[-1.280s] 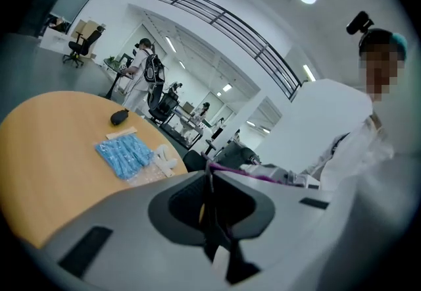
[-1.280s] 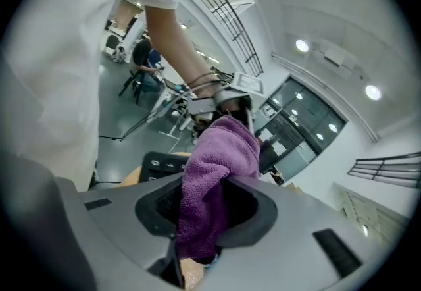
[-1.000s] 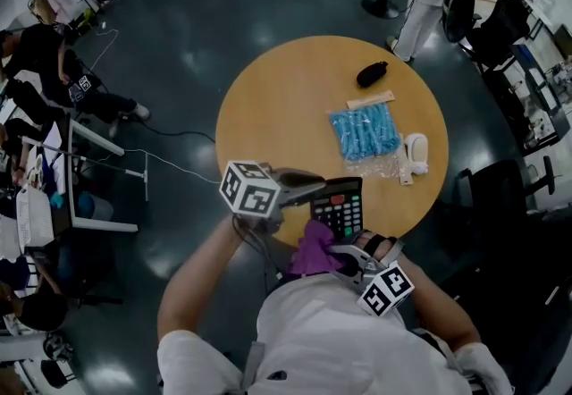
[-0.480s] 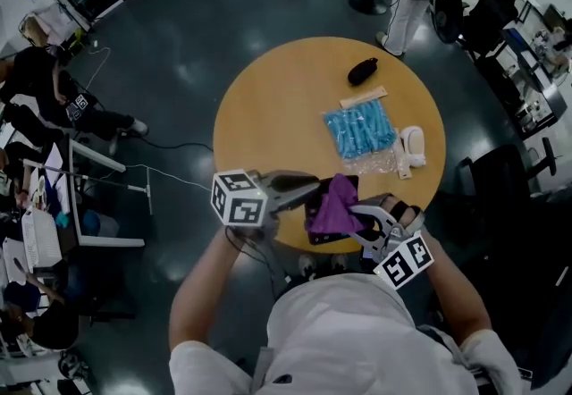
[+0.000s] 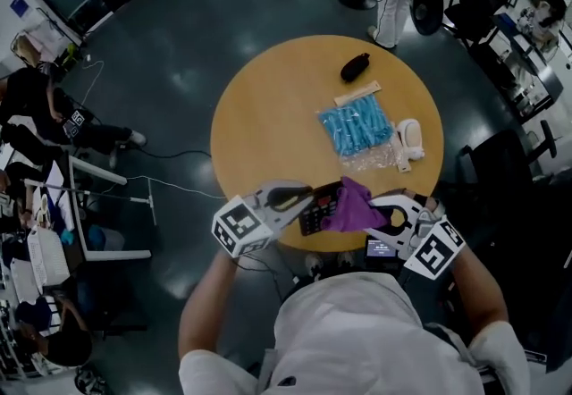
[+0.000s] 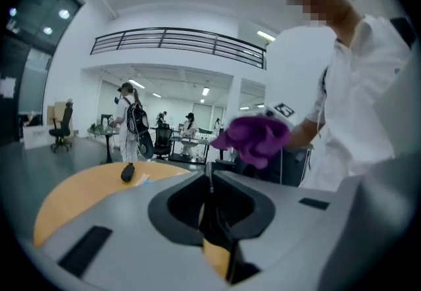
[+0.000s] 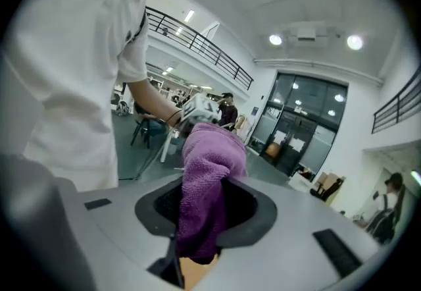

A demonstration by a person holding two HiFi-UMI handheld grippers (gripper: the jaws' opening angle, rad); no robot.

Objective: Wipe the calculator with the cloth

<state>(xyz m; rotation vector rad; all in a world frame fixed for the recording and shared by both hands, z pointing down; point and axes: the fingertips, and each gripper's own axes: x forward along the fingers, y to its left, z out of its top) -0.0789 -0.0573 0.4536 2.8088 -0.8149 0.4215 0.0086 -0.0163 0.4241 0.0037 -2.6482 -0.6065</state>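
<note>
Head view, item one: what is altered from a second ago? — Clerk

Calculator (image 5: 315, 208): then held keys-up over the table's near edge, now raised and rolled, keys partly covered. Cloth (image 5: 350, 204): then at its near end, now overlapping its right side; contact cannot be told. — Checker

Condition and holds? — Clerk

Calculator: dark, keypad faintly seen, pinched edge-on by the closed jaws of the left gripper (image 5: 302, 198). Cloth: purple, bunched, clamped in the right gripper (image 5: 370, 211), as confirmed in the right gripper view. — Checker

Edges, room? — Clerk

Table (image 5: 268, 107): round; its near rim is seen below the calculator. Blue packet (image 5: 357, 130), white item (image 5: 412, 141), black pouch (image 5: 355, 68): grouped far right, well apart. Bare wood is seen to the left. — Checker
</note>
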